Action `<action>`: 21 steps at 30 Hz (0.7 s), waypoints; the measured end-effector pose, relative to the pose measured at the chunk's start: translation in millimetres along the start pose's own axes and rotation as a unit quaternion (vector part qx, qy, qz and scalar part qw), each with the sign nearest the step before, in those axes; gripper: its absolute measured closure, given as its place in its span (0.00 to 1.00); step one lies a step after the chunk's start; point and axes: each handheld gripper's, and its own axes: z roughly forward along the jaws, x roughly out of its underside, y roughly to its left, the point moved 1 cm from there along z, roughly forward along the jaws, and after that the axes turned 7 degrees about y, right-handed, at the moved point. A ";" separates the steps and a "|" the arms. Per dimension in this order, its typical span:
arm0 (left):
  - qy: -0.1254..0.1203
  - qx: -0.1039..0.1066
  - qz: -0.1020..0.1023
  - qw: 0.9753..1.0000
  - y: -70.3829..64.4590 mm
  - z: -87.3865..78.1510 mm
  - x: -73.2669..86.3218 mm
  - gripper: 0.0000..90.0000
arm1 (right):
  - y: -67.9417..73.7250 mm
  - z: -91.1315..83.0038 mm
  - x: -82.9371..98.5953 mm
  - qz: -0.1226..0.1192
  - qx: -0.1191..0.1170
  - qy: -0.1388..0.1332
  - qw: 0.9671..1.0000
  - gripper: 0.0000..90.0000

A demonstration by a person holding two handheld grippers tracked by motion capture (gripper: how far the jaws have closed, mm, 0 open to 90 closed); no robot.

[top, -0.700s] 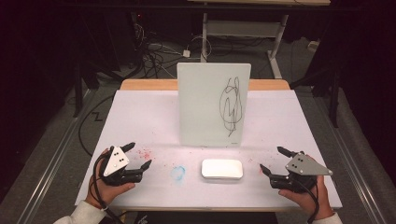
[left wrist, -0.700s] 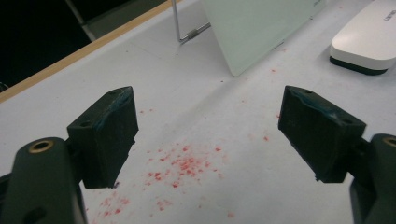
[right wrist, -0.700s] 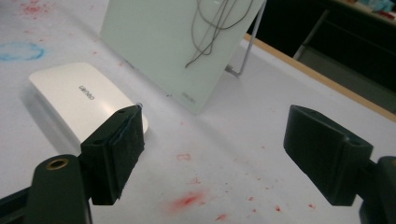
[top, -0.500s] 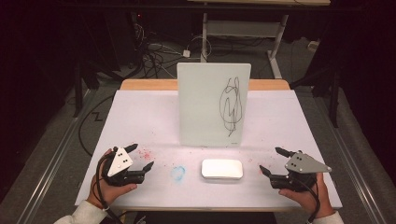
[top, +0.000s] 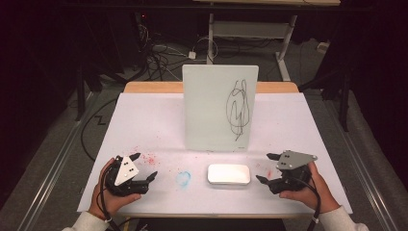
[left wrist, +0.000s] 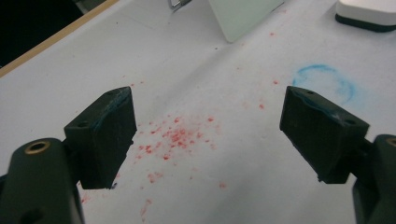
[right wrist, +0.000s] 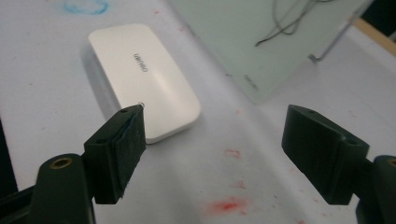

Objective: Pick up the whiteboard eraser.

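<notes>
1. On the table (top: 144, 120), near its front edge, lies the white eraser (top: 228, 174), flat, just before the upright board (top: 220, 108).
2. The right tool (top: 265, 168) hovers just beside the eraser, jaws spread, empty.
3. The left tool (top: 143, 166) hangs released over red specks (left wrist: 177, 135), well apart.

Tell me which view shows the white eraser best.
The right gripper view: the white eraser lies close and nearly whole, its grey lettering visible. The high view shows it whole but small, before the whiteboard. The left gripper view catches one corner.
</notes>
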 end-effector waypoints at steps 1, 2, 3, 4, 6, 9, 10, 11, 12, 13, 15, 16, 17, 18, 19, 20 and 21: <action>0.001 0.000 0.001 1.000 -0.2 0.1 0.4 0.20 | 3.1 6.9 -6.1 -0.016 -0.016 0.015 1.000 0.25; 0.001 0.001 0.000 1.000 -0.7 -0.5 0.9 0.20 | 5.3 9.9 -9.8 -0.025 -0.021 0.023 0.999 0.25; 0.001 0.001 0.000 1.000 -0.7 -0.5 0.9 0.20 | 5.3 9.9 -9.8 -0.025 -0.021 0.023 0.999 0.25; 0.002 0.000 0.001 1.000 -1.1 -0.8 1.3 0.20 | 9.5 13.6 -17.9 -0.045 -0.029 0.038 0.998 0.25; 0.004 -0.002 0.001 1.000 -1.5 -1.3 2.0 0.20 | 11.6 16.2 -27.1 -0.064 -0.040 0.043 0.996 0.25; 0.002 -0.003 -0.002 1.000 -1.4 -2.8 2.8 0.20 | 15.8 22.2 -40.3 -0.087 -0.052 0.063 0.993 0.25; 0.002 -0.002 -0.003 1.000 -1.2 -3.0 2.9 0.20 | 18.1 24.8 -44.0 -0.091 -0.057 0.072 0.992 0.25; 0.003 -0.003 -0.003 1.000 -1.3 -2.9 2.9 0.20 | 19.2 28.3 -47.6 -0.097 -0.064 0.079 0.990 0.26; 0.004 -0.004 -0.002 1.000 -1.5 -2.8 2.9 0.20 | 19.8 32.2 -51.0 -0.106 -0.070 0.086 0.988 0.26; 0.004 -0.003 -0.002 1.000 -1.7 -2.7 2.8 0.20 | 20.4 36.3 -54.1 -0.114 -0.073 0.092 0.986 0.26; 0.006 -0.002 0.000 1.000 -2.1 -2.1 2.8 0.20 | 22.8 44.2 -59.9 -0.123 -0.080 0.104 0.984 0.26; 0.007 -0.002 0.000 1.000 -2.3 -2.0 2.8 0.20 | 22.8 44.2 -59.9 -0.123 -0.080 0.104 0.984 0.26; 0.007 -0.001 0.000 1.000 -2.3 -1.9 2.9 0.20 | 23.6 51.7 -65.4 -0.134 -0.093 0.116 0.980 0.26; 0.007 -0.001 0.000 1.000 -2.3 -1.8 2.9 0.20 | 23.6 51.7 -65.4 -0.134 -0.093 0.116 0.980 0.26; 0.007 0.000 0.001 1.000 -2.4 -1.9 3.0 0.20 | 24.8 55.6 -67.5 -0.137 -0.099 0.121 0.978 0.26; 0.007 0.002 0.001 1.000 -2.4 -2.0 3.1 0.20 | 25.9 59.2 -69.7 -0.143 -0.101 0.128 0.976 0.26; 0.006 0.005 0.002 1.000 -2.4 -2.2 3.3 0.20 | 27.5 65.5 -73.8 -0.152 -0.109 0.144 0.972 0.26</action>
